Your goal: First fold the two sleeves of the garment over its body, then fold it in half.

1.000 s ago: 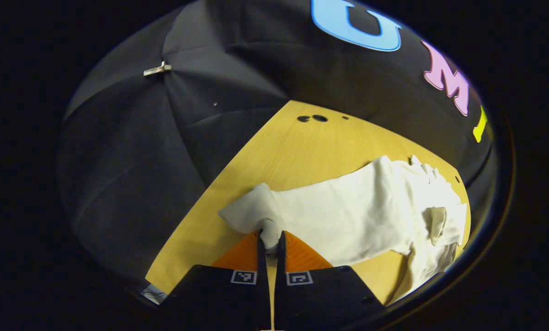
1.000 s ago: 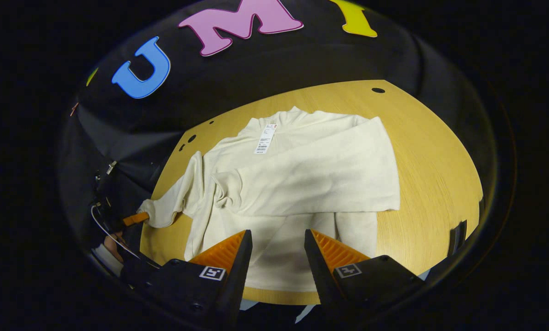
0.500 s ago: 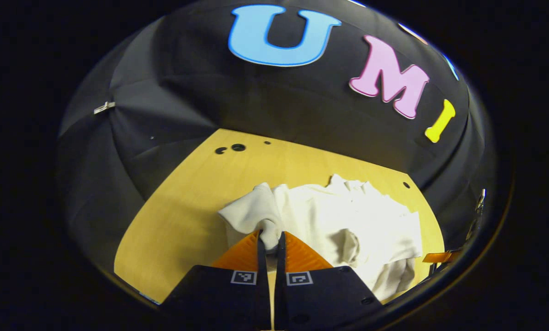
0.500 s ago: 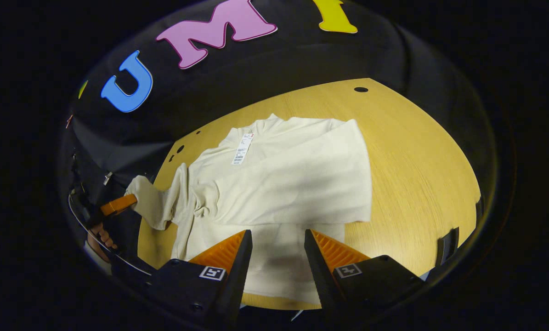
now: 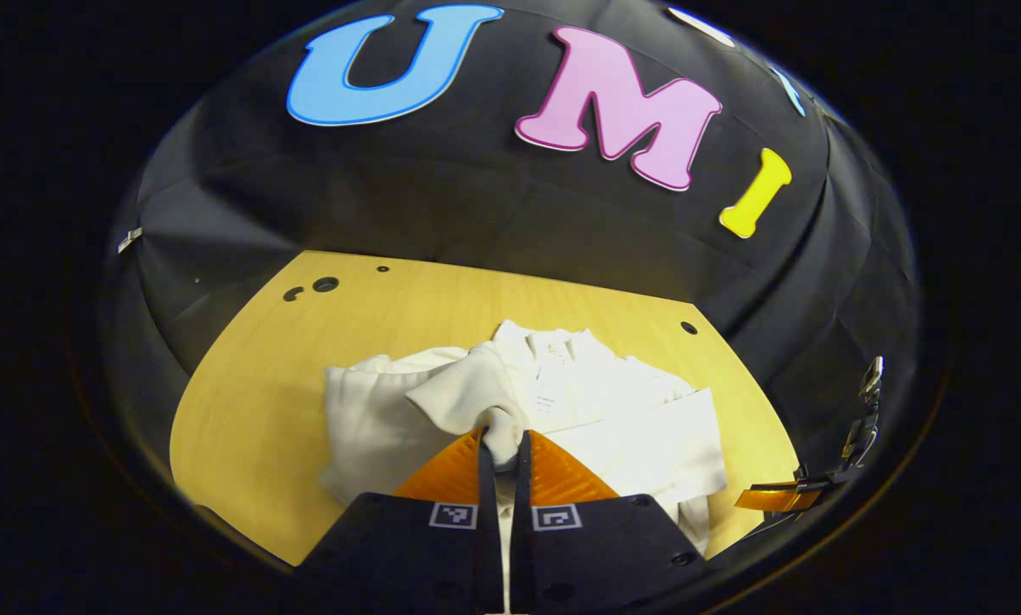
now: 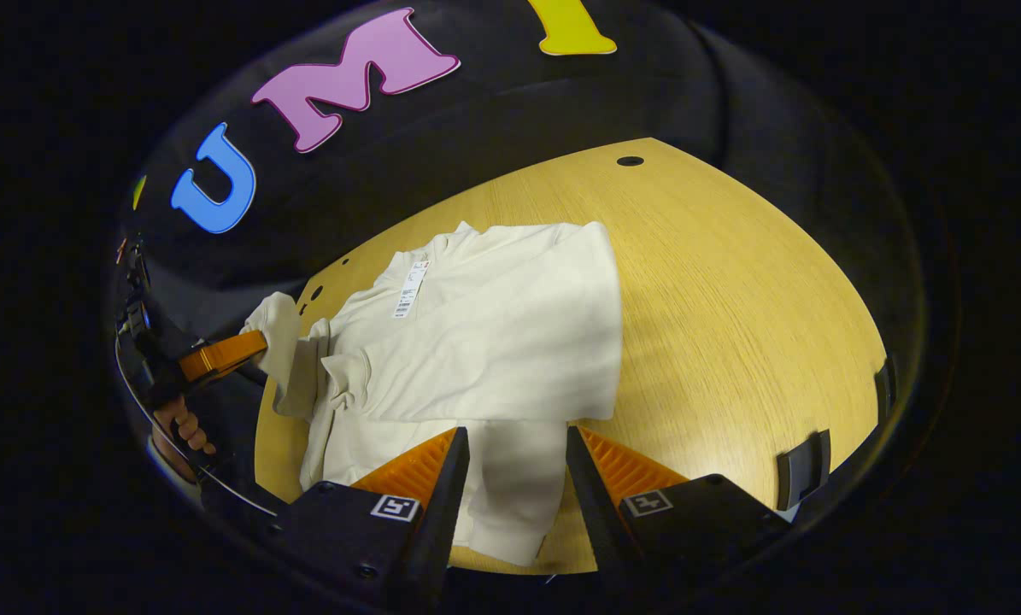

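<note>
A cream long-sleeved garment (image 6: 476,359) lies on the wooden table (image 6: 732,307), collar toward the far wall, with a white tag (image 6: 409,289) at the neck. One sleeve (image 6: 510,376) is folded flat across its body. My left gripper (image 5: 501,448) is shut on the cuff of the other sleeve (image 5: 467,397), lifted above the garment (image 5: 630,427). In the right gripper view that left gripper (image 6: 220,354) holds the sleeve (image 6: 284,342) up at the garment's left side. My right gripper (image 6: 517,461) stands open over the hem, gripping nothing.
Small dark holes (image 5: 325,284) mark the table's far left corner, and another hole (image 6: 630,161) lies at the far right. A hand (image 6: 181,427) holds the left gripper at the table's left edge. Bare wood stretches right of the garment.
My left gripper has swung the held sleeve up and inward, from beside the table's left edge to above the garment's body. The right gripper drifted slightly right, still open.
</note>
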Demonstrator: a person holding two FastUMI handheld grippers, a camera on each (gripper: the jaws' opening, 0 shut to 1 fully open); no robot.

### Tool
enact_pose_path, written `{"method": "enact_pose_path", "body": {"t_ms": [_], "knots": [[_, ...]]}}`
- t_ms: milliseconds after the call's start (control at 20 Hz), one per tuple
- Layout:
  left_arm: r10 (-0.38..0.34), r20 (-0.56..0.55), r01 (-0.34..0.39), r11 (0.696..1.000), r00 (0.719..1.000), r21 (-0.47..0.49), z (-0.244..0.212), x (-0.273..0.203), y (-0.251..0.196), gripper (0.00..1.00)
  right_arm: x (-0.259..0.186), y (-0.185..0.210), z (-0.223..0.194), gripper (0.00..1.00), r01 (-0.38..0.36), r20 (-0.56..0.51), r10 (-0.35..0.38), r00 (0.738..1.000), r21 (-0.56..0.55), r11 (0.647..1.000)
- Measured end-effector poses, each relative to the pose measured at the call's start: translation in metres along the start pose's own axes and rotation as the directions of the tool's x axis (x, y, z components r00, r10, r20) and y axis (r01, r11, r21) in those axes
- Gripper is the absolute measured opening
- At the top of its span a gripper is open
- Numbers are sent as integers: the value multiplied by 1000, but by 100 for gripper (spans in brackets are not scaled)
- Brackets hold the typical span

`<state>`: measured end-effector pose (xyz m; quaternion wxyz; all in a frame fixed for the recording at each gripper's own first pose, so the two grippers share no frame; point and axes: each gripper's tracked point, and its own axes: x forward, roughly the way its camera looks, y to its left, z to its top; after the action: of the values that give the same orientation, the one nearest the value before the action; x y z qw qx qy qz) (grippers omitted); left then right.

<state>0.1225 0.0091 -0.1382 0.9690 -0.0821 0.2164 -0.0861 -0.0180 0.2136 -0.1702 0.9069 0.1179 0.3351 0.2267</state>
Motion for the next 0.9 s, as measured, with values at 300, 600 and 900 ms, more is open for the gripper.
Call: {"method": "enact_pose_path", "body": {"t_ms": [300, 600, 900], "knots": [[-20, -36, 21, 999, 999, 40, -17, 34, -59, 9, 3, -10, -4, 71, -53, -51, 50, 997, -64, 997], [26, -80, -20, 997, 996, 80, -40, 72, -83, 9, 7, -16, -13, 83, -110, -118, 96, 988, -118, 987], [99, -116, -81, 986, 988, 144, -73, 99, -94, 9, 7, -31, -18, 74, -131, -159, 104, 982, -173, 976]]}}
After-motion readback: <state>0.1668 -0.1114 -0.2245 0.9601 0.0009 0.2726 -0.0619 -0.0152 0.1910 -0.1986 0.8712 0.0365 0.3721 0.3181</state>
